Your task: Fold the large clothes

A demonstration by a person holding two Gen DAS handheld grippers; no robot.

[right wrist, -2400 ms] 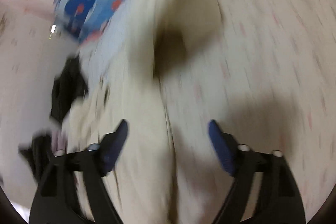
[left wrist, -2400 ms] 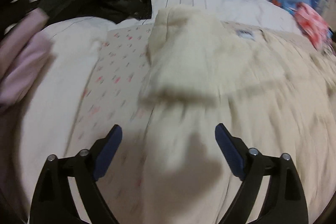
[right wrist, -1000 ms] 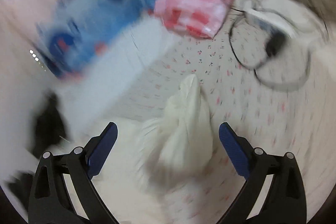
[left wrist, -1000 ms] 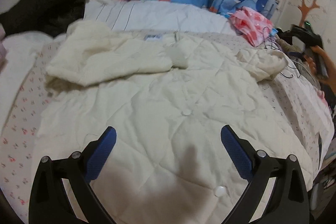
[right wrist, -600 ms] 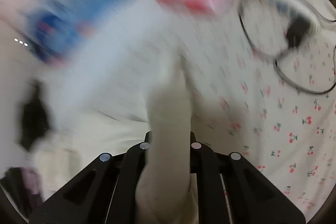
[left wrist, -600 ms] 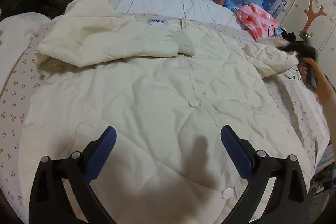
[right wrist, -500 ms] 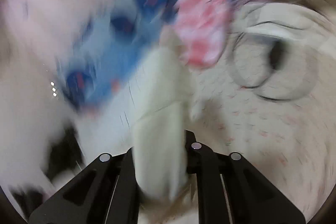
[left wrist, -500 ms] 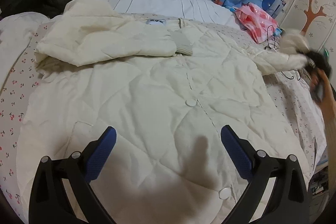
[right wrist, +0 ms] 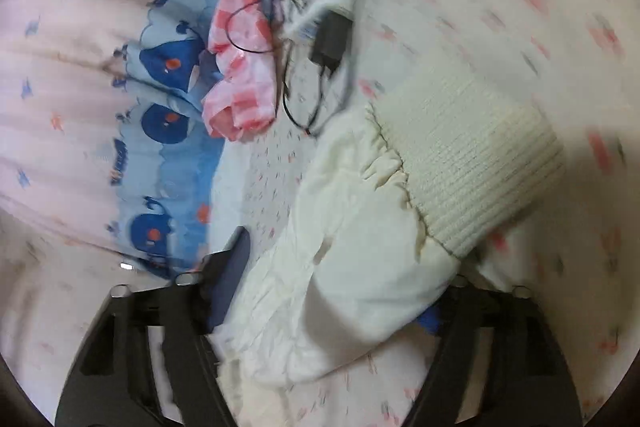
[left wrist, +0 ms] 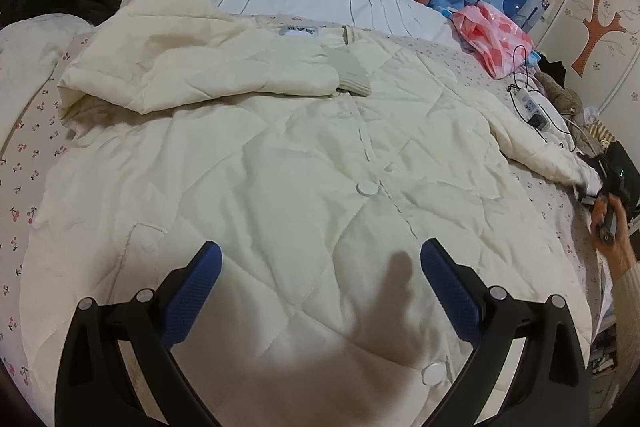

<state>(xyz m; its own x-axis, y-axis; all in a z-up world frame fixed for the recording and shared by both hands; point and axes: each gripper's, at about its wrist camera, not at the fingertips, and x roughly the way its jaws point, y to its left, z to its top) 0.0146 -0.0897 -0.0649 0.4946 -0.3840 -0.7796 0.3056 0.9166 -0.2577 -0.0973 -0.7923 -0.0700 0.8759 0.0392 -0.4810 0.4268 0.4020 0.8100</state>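
The right gripper (right wrist: 332, 291) has its jaws standing apart, after closing and reopening a little, with the padded sleeve (right wrist: 360, 267) lying loose between them; I cannot see the pads press on it. Its ribbed cuff (right wrist: 472, 163) points away from the tongs, so the long axis of the sleeve runs forward from the jaws. In the left wrist view the left gripper (left wrist: 320, 291) hangs wide open and empty over the lower front of the cream jacket (left wrist: 280, 187), which lies flat on the bed (left wrist: 24, 155). That sleeve stretches out to the far right (left wrist: 536, 155), so the right hand (left wrist: 612, 239) is nearer, and the fold probably goes across toward the buttons.
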